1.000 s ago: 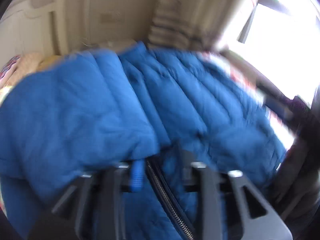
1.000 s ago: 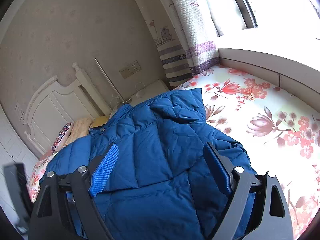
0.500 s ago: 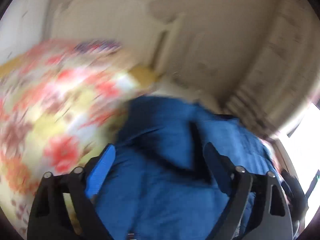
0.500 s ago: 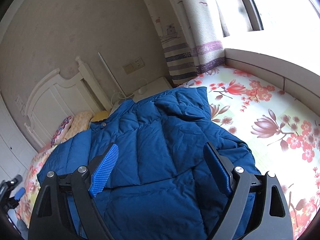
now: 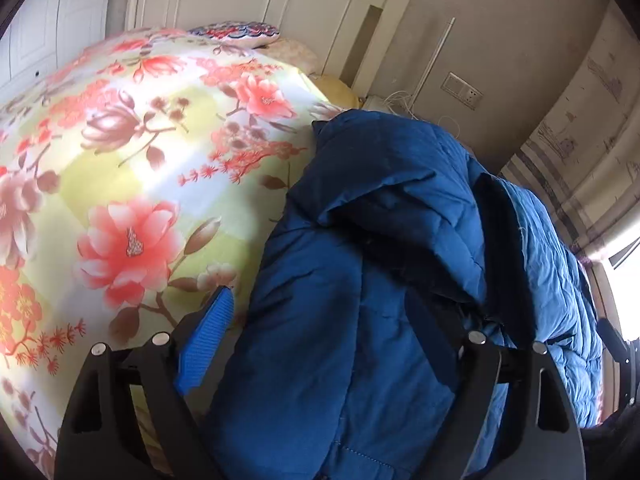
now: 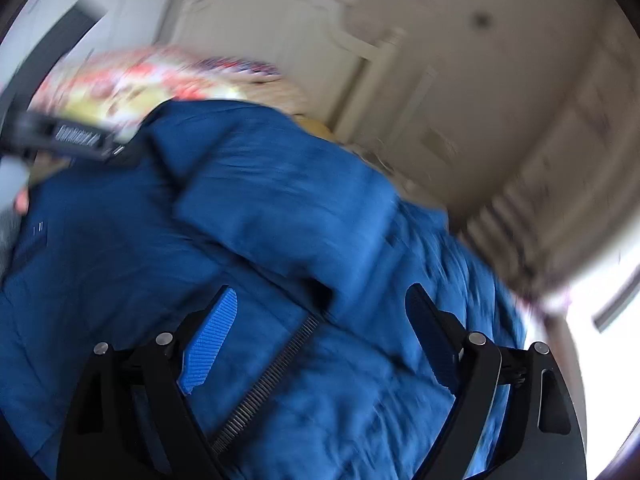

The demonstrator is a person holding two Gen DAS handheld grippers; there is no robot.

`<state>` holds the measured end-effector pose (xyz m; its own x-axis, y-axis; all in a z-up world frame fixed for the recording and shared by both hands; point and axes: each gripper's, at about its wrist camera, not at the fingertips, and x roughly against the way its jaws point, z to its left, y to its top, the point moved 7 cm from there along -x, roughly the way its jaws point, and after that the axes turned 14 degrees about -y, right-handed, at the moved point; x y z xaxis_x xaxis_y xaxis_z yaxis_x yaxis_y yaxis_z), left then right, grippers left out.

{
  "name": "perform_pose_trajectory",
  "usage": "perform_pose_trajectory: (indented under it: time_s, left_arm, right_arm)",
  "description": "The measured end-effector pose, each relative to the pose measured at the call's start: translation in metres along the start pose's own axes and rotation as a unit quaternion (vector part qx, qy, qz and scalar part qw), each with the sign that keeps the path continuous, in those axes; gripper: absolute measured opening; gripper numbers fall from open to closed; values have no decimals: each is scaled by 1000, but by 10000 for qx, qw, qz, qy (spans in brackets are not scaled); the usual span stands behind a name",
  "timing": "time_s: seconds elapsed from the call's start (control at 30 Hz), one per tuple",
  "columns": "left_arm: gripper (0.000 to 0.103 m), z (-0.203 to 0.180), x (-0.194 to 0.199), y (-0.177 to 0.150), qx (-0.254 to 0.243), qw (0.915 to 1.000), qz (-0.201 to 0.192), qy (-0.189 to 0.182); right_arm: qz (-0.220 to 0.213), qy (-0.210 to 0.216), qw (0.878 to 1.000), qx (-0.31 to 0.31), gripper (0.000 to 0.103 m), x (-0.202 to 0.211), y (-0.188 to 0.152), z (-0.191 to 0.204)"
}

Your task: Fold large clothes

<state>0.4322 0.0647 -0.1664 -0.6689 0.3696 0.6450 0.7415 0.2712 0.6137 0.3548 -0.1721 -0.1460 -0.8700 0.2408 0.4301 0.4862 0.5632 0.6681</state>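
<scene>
A blue puffer jacket (image 5: 360, 280) is lying bunched on a floral bed (image 5: 120, 160). The left hand-held gripper (image 5: 328, 344) and right hand-held gripper (image 6: 320, 336) are hovering over it, fingers spread, gripping nothing. Judging by this, folding is mid-way; next calls for pinching an edge.

Both wrist views — close over jacket (image 5: 360, 280)

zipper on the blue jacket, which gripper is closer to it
Right. The right gripper hangs open straight over the zipper, whose teeth run between its fingers. The left gripper is open over the jacket's edge by the floral bedspread; no zipper shows there.
</scene>
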Motion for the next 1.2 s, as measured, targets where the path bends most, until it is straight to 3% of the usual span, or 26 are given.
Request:
perform_pose_trajectory:
  time_s: [0.1,0.17,0.23,0.27,0.3,0.33,0.4,0.43,0.5,0.57,0.63,0.67,0.73,0.8,0.87,0.93,1.0,1.03,1.07,1.1,1.13,1.2]
  left_arm:
    - [86,4,-3,1,127,9999,32,-58]
    - [87,5,-2,1,172,9998,13,-107]
    - [87,5,-2,0,183,9997,2,-129]
    - [87,6,-2,0,189,9997,-2,-139]
    - [87,6,-2,0,191,9997,-3,-141]
    - [87,5,-1,-1,188,9997,-4,-137]
    - [87,5,-1,0,178,9997,-20,-136]
    - [87,3,0,-1,164,9998,-33,-128]
    - [87,1,1,0,77,9999,-77,-90]
    - [87,-3,3,1,-45,9999,-126,-51]
    - [87,-9,3,1,-198,9997,-138,-7]
    - [87,-10,2,1,-234,9996,-133,1]
    - [87,-11,2,1,-258,9996,-129,10]
    - [87,-9,2,1,-203,9997,-131,-3]
    - [87,-7,2,1,-153,9998,-123,-8]
    - [87,-6,2,1,-151,9998,-123,-14]
    - [87,-7,2,1,-183,9997,-130,-11]
    - [87,-8,2,1,-196,9997,-131,-12]
    - [87,-8,2,1,-203,9997,-130,-12]
    - [87,-8,2,1,-199,9997,-130,-14]
    - [87,-8,2,1,-193,9997,-134,-14]
    - [87,-7,4,1,-153,9997,-191,-13]
  right_arm:
    - [-191,-189,9964,800,83,-8,24,35]
    - [-230,-229,9949,952,81,-13,34,44]
    - [-134,-191,9947,996,54,-23,38,45]
    - [-79,-90,9955,944,50,-25,38,42]
    - [-110,133,9973,714,35,-24,40,34]
    - [-179,416,9989,145,27,-17,42,16]
    - [-214,743,9933,-864,23,-5,45,-20]
    - [-237,927,9845,-1470,21,0,42,-44]
    - [-203,1247,9489,-2892,18,4,23,-105]
    - [-12,1445,8969,-4179,17,-5,-10,-158]
    - [496,1627,8358,-5220,17,-27,-60,-192]
    - [726,1563,8245,-5390,18,-36,-78,-198]
    - [1252,1386,8129,-5516,21,-53,-112,-198]
    - [1713,1493,7942,-5636,31,-68,-137,-185]
    - [1694,1439,7932,-5669,36,-68,-144,-178]
    - [1624,1452,7963,-5642,51,-67,-139,-178]
    - [1555,1554,7971,-5623,60,-67,-133,-175]
    - [1546,1577,7995,-5586,60,-69,-128,-173]
    - [1541,1583,8065,-5485,55,-70,-126,-171]
    - [1544,1555,8150,-5364,44,-71,-123,-168]
    - [1562,1531,8184,-5314,32,-69,-125,-166]
    - [1417,1561,8195,-5329,20,-60,-123,-170]
